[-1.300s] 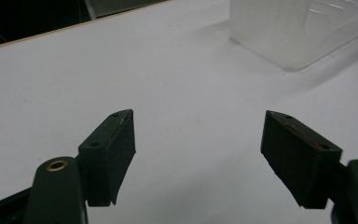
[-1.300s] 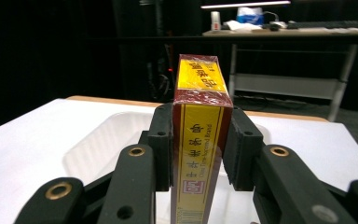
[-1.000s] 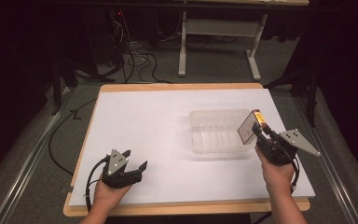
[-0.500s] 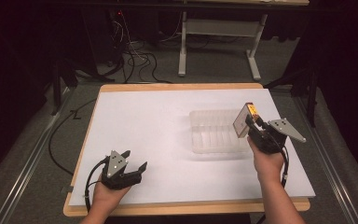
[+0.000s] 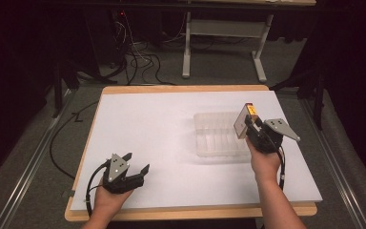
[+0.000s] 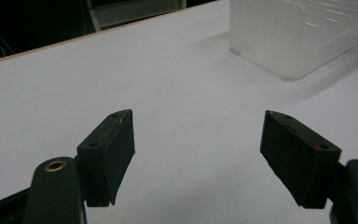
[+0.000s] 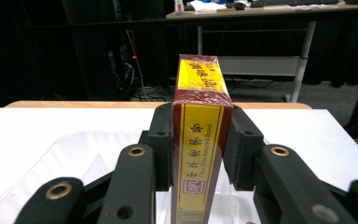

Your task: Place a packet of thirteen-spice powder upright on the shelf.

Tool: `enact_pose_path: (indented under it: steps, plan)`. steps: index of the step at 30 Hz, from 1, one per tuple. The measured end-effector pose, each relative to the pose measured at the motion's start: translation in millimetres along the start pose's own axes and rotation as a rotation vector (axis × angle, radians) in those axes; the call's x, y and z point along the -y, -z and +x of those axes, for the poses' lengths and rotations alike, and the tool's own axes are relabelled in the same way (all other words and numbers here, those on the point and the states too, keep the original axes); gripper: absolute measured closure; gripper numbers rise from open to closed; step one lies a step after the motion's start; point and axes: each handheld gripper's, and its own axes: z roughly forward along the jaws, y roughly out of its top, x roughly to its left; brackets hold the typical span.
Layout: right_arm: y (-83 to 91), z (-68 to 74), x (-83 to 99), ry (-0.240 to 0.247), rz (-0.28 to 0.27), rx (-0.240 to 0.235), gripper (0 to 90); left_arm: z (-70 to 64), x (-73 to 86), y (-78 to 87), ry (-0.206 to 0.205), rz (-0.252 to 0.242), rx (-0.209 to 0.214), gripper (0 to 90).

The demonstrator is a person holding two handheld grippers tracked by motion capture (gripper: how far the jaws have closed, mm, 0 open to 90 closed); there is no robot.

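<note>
- High view: right claw (image 5: 248, 125) clamped on a yellow-and-red box (image 5: 245, 121), raised over the right end of the clear tray (image 5: 219, 136); left claw (image 5: 136, 168) well left of the tray, low on the worktop (image 5: 152, 119).
- Left gripper view: jaws spread wide, holding nothing, tray ahead.
- Right gripper view: jaws pressed on both sides of the box above the tray; Chinese characters on its yellow face, small English print too blurred to read.

The yellow and dark red box (image 7: 199, 154) clamped between the right gripper's (image 7: 199, 140) jaws carries the readable print. Down its yellow narrow face runs a column of black Chinese characters, with a thin line of small Latin lettering beside it that is too blurred to make out. Near the bottom sits a small red square logo. The yellow top face bears more Chinese characters in red.
</note>
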Motion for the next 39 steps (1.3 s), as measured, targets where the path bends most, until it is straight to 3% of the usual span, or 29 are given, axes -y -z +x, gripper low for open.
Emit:
enact_pose_path:
  steps: [21, 39]
  plan:
    - [-16.5, 10.7, 4.7, 0.012, 0.023, 0.065, 68.6, -1.9, 3.1, -0.3, -0.004, 0.022, 0.015, 26.7]
    - [-31.8, 11.3, 28.2, 0.004, 0.062, 0.089, 68.4, -1.9, 4.3, -0.2, -0.005, 0.025, 0.012, 26.8]
